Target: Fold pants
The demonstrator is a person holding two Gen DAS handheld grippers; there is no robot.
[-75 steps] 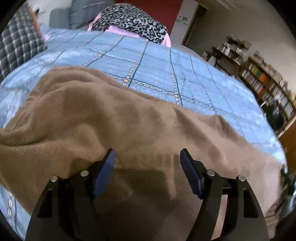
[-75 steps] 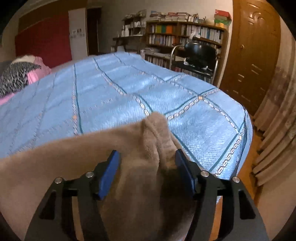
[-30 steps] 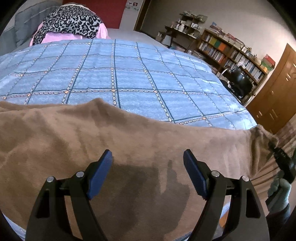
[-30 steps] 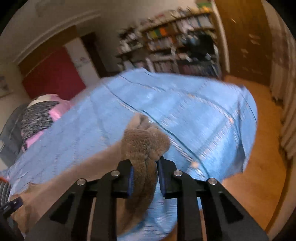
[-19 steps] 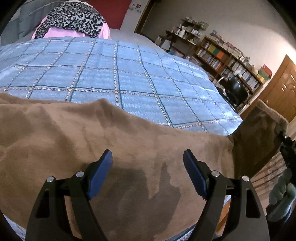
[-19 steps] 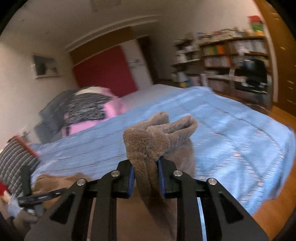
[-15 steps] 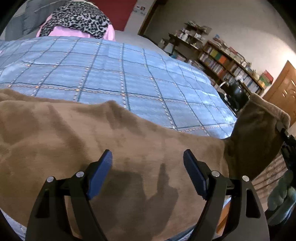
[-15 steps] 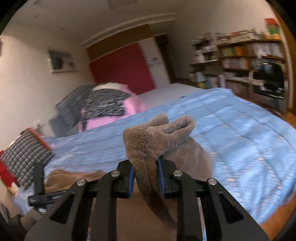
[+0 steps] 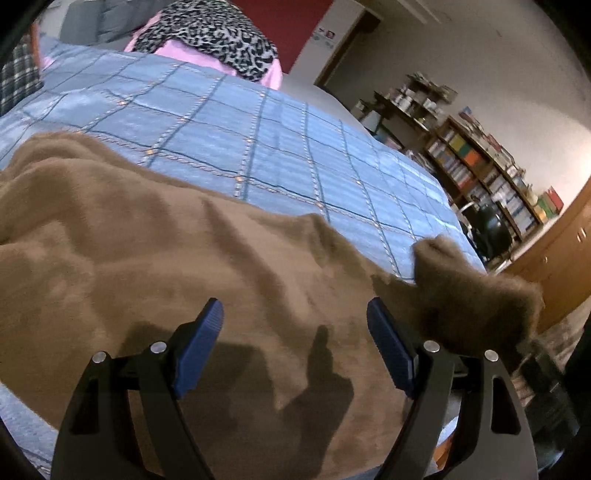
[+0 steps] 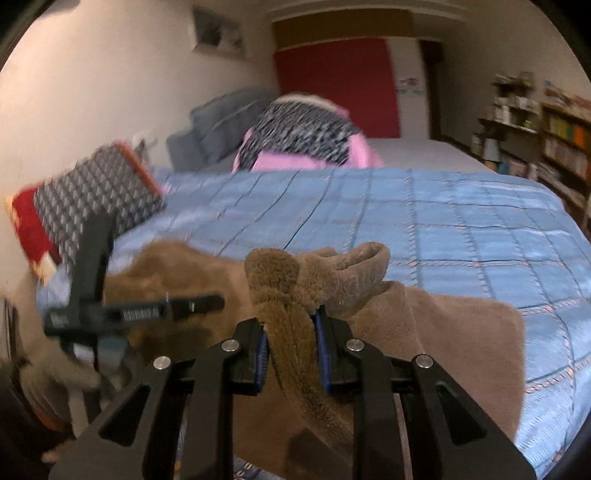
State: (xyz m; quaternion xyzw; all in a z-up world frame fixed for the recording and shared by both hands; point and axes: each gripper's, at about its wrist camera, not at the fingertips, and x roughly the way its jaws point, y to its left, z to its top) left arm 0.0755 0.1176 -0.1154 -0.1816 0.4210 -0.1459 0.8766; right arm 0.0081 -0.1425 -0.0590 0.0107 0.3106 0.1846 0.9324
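Note:
Brown fleece pants point(image 9: 155, 258) lie spread along the near edge of a bed with a blue checked cover point(image 9: 258, 147). My left gripper point(image 9: 295, 332) is open and hovers just above the fabric, holding nothing. My right gripper point(image 10: 291, 328) is shut on a bunched end of the pants point(image 10: 288, 288) and holds it lifted above the rest of the garment point(image 10: 443, 325). That lifted end shows at the right of the left wrist view point(image 9: 472, 295). The left gripper's body shows blurred in the right wrist view point(image 10: 122, 310).
A leopard-print and pink pile point(image 9: 214, 33) lies at the far side of the bed, also in the right wrist view point(image 10: 306, 133). A checked cushion point(image 10: 92, 195) sits at the head end. Bookshelves point(image 9: 491, 177), a black chair point(image 9: 487, 229) and a wooden door point(image 9: 565, 258) stand beyond the bed.
My right gripper closed on the pants' end, lifted it and carried it leftward over the garment toward my left gripper. The left gripper stayed open above the fabric.

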